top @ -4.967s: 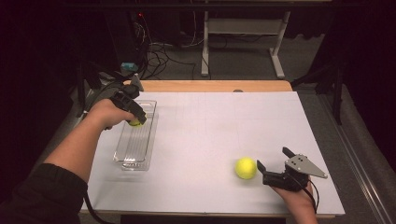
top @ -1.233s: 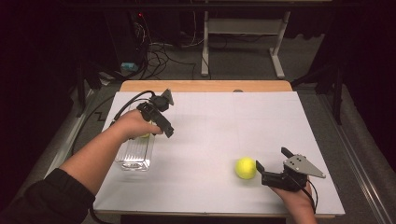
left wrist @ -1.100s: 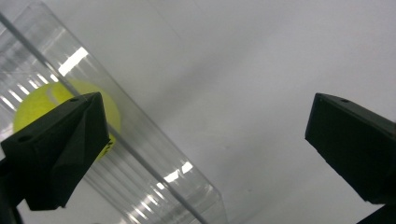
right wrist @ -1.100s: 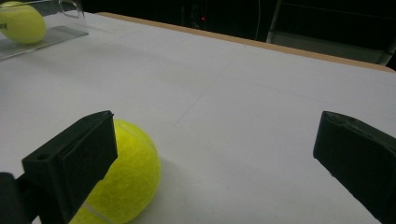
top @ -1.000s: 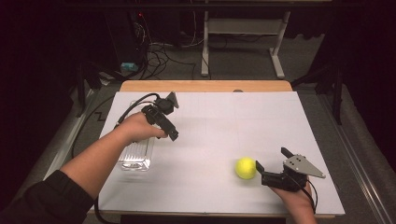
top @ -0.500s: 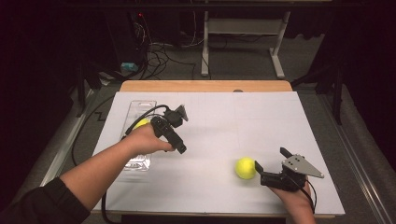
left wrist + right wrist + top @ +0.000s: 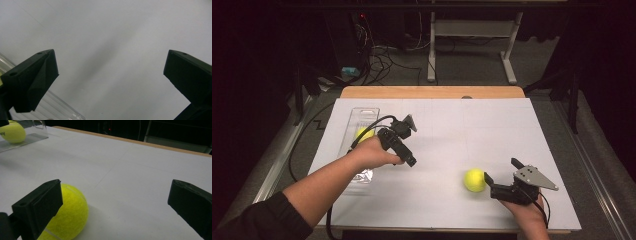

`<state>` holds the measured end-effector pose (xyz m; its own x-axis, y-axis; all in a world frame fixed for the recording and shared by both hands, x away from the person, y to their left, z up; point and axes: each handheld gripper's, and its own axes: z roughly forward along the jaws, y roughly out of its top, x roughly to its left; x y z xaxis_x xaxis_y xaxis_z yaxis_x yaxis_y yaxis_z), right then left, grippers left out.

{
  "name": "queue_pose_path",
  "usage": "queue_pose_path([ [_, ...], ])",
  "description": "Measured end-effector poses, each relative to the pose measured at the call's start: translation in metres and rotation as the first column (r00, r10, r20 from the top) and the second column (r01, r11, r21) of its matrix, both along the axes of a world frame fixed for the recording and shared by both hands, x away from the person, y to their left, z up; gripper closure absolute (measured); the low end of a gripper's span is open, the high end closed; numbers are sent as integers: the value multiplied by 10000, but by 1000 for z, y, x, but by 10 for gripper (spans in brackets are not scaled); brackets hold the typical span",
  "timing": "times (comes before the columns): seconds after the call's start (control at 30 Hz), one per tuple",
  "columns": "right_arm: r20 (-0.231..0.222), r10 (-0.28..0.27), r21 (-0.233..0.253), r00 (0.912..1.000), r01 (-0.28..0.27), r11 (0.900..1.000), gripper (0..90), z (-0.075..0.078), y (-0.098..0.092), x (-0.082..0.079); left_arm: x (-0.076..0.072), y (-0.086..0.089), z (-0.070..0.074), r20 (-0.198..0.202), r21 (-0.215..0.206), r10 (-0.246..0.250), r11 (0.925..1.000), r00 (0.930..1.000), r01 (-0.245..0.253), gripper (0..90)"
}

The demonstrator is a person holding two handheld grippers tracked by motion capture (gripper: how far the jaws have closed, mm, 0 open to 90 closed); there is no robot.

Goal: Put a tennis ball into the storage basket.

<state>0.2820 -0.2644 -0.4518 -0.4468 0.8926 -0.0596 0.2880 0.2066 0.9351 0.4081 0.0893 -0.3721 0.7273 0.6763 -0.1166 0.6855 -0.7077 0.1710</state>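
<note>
- Left gripper [image 7: 411,161] is held over the white table [image 7: 492,130], just right of the clear tray [image 7: 354,120]; its jaws are wide apart with nothing between them.
- In the left gripper view those jaws frame bare table, and the tray's edge [image 7: 62,107] runs past the lower left corner.
- One ball [image 7: 364,134] lies in the tray, at about 10 o'clock from the left gripper and close behind the left hand [image 7: 373,152].
- In the right gripper view the same ball [image 7: 12,132] sits at the far upper left, inside the tray [image 7: 37,125].
- The second ball [image 7: 474,180] lies on the table towards the near right, well apart from the tray, at about 4 o'clock from the left gripper.
- Right gripper [image 7: 491,186] rests low at the near right, jaws spread wide and empty.
- The second ball lies at about 10 o'clock from it, just beside its left jaw; in the right gripper view the ball [image 7: 68,212] is partly behind that jaw, and I cannot tell whether they touch.
</note>
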Motion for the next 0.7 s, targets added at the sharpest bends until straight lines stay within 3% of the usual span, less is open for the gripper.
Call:
queue_pose_path([
  [0.33,-100,-111,196,9999,113,9997,0,-1,-3,0,1,0,-3,-256,45,-170,9998,9995,171,6],
  [0.53,-10,-35,147,10000,35,9999,0,0,-2,-2,-3,-2,-1,-62,164,-171,9997,9998,172,5],
  [0.7,2,0,197,10000,0,9998,0,1,-1,-3,-6,-3,1,-140,207,-297,9993,9995,300,5],
])
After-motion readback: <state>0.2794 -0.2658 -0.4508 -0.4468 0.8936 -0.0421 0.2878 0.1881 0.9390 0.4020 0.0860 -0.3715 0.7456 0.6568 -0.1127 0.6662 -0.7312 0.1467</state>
